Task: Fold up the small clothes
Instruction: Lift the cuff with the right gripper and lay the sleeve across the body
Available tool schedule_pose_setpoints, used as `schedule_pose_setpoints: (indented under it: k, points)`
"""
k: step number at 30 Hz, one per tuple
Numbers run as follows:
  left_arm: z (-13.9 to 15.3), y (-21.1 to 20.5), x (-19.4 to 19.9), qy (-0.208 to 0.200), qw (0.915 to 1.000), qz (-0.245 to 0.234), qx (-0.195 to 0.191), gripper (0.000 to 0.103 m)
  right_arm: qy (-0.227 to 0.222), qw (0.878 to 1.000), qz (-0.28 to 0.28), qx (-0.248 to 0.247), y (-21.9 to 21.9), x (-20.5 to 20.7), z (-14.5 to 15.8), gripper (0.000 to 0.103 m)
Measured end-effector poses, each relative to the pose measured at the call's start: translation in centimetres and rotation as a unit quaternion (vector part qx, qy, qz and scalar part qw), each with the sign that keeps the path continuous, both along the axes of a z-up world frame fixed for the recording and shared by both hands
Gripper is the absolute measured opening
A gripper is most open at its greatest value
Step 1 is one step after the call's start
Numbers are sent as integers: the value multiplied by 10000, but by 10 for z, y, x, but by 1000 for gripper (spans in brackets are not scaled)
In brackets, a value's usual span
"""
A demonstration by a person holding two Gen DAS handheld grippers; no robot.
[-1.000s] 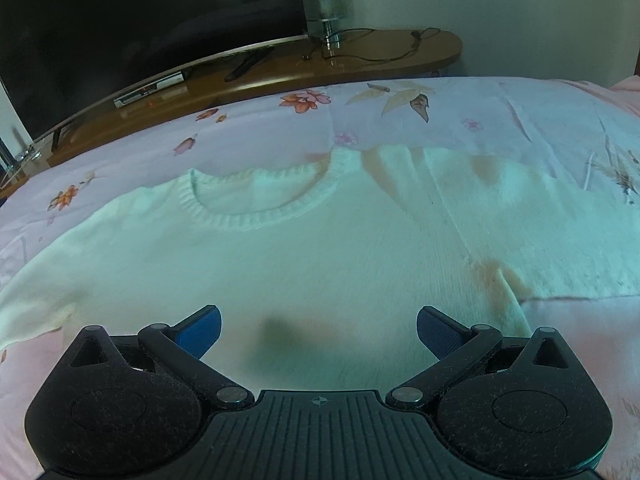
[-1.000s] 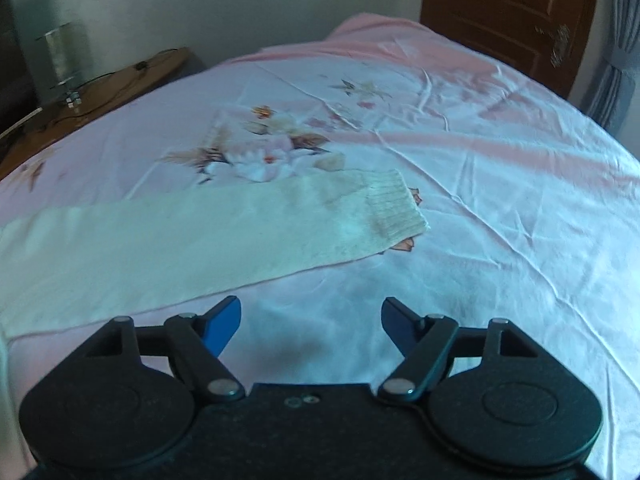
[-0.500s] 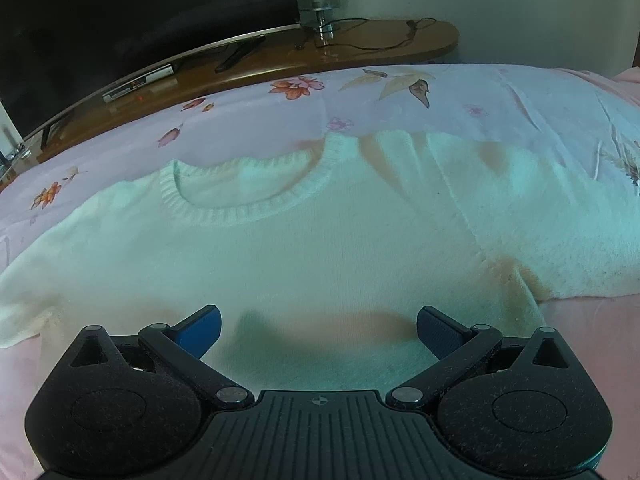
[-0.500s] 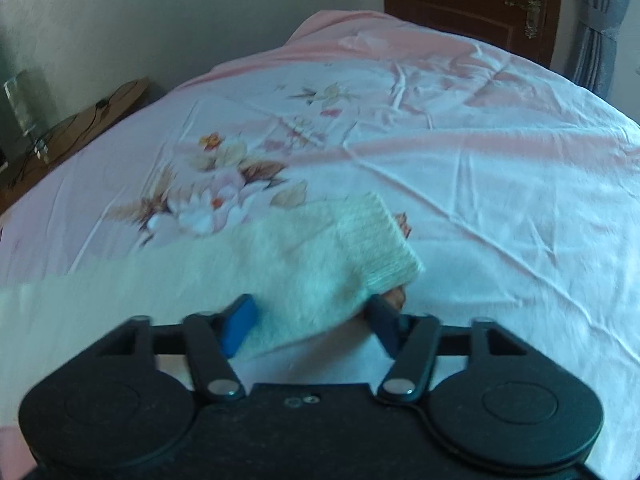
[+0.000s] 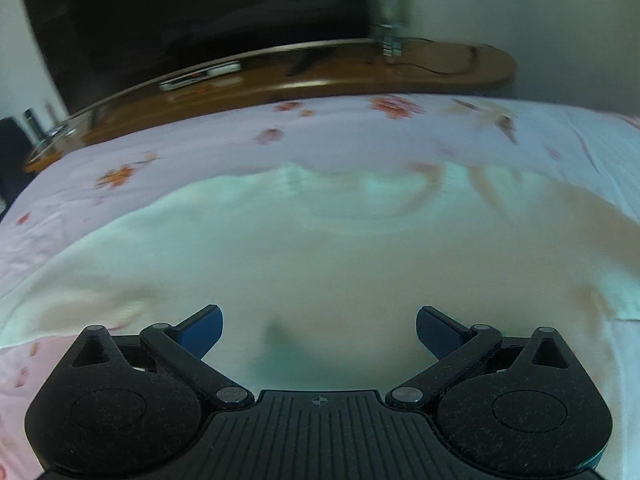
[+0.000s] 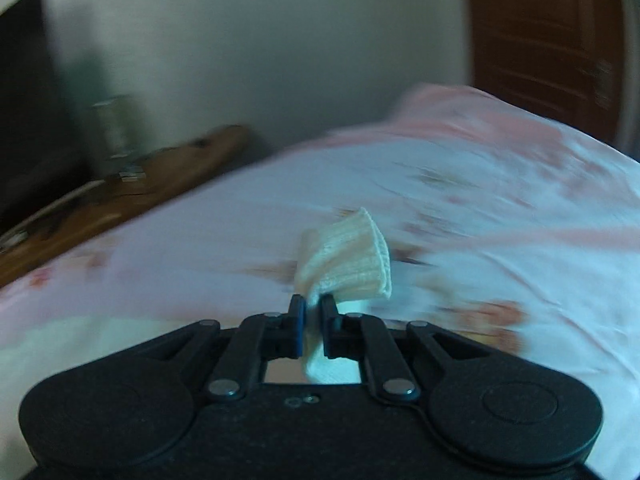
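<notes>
Cream knit sweater (image 5: 320, 264) lies flat on the pink floral bedsheet (image 5: 200, 148), its rounded ribbed neckline at 12 o'clock of the left gripper (image 5: 318, 326), whose blue pads stand wide apart, released. Right gripper (image 6: 313, 308) is clenched on the sweater's ribbed cuff (image 6: 352, 256), which bunches up at 1 o'clock. Both views blurred.
</notes>
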State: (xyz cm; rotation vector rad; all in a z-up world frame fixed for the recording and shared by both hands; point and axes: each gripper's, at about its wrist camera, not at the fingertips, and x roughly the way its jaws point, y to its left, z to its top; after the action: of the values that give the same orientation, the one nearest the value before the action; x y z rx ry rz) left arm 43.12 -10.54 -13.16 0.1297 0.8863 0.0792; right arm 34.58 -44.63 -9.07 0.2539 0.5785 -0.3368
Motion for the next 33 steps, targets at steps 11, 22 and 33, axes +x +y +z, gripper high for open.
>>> schedule_pose_setpoints:
  k: [11, 22, 33]
  points:
    - [-1, 111, -13, 37, 9952, 950, -209, 103, 538, 9532, 2912, 610, 254, 46, -30, 10]
    - [-26, 96, 0, 695, 9742, 322, -2121, 102, 668, 9635, 2593, -44, 225, 17, -28, 43]
    - [-62, 79, 22, 823, 9363, 742, -3333, 59, 943, 9806, 1581, -671, 160, -18, -47, 47]
